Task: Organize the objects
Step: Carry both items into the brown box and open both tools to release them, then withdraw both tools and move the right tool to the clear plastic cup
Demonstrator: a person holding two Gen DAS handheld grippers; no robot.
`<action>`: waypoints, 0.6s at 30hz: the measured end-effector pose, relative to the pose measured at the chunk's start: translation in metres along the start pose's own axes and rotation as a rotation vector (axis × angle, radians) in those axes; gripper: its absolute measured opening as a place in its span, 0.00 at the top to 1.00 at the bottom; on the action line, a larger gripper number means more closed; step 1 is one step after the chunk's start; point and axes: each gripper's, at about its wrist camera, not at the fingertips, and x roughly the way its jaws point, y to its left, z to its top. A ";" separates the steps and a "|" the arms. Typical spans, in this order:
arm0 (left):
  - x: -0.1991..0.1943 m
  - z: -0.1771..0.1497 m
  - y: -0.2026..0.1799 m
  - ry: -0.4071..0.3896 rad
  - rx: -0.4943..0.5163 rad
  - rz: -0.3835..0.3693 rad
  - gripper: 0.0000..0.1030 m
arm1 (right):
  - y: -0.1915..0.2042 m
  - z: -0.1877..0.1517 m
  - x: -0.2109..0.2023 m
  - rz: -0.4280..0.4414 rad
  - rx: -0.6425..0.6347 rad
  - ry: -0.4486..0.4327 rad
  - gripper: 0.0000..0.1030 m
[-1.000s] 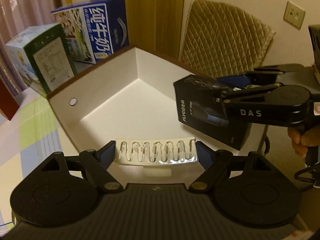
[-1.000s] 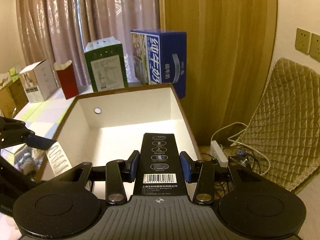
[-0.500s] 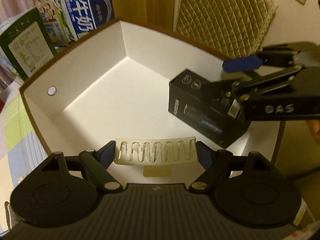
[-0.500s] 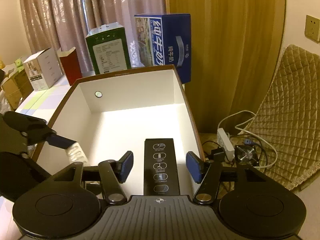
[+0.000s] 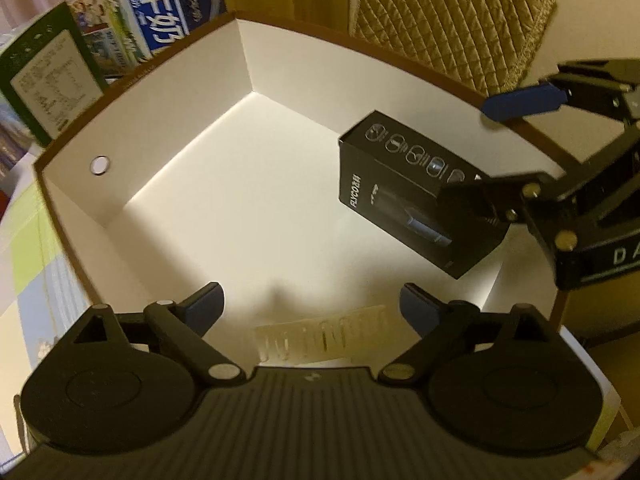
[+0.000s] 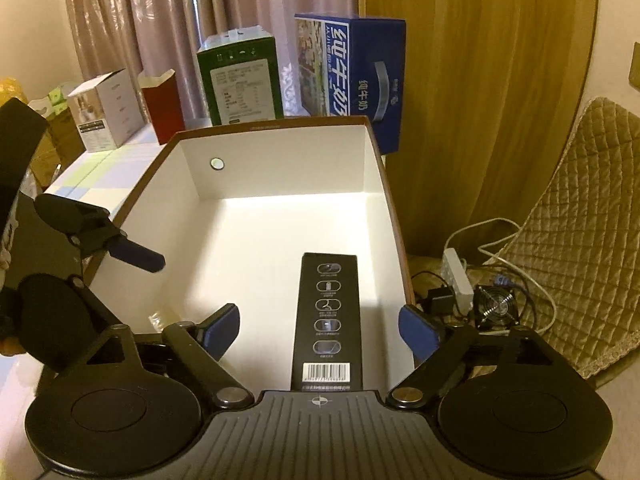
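Note:
A big carton (image 5: 172, 120) (image 6: 280, 168), white inside with a brown rim, stands open on the table. A long black product box (image 5: 400, 196) (image 6: 328, 312) lies in it near the right wall. My right gripper (image 6: 320, 330) (image 5: 500, 152) hangs over that box, jaws opening, pads clear of its sides. A pale comb-like plastic piece (image 5: 320, 338) lies blurred on the carton floor by the near wall. Just above it my left gripper (image 5: 312, 306) is opening, nothing touching its pads. In the right wrist view one blue pad of the left gripper (image 6: 136, 254) shows.
Behind the carton stand a blue milk case (image 6: 352, 76), a green box (image 6: 240, 80), a red box (image 6: 160, 104) and a white box (image 6: 108, 112). To the right, off the table, are a quilted cushion (image 6: 580, 220) and a power strip (image 6: 456, 276) with cables.
Both grippers opened and let go. The comb-like piece dropped from the left jaws to the carton floor. The black box left the right jaws and lies in the carton. The left gripper sank lower.

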 end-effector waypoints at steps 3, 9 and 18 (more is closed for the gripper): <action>-0.020 -0.006 0.003 -0.035 -0.037 0.000 0.10 | 0.002 0.000 -0.010 0.007 0.010 -0.011 0.10; -0.060 -0.021 0.012 -0.087 -0.127 0.012 0.10 | 0.009 0.000 -0.027 0.010 0.037 -0.013 0.04; -0.113 -0.044 0.020 -0.160 -0.206 0.025 0.10 | 0.029 -0.008 -0.048 -0.030 0.085 -0.023 0.03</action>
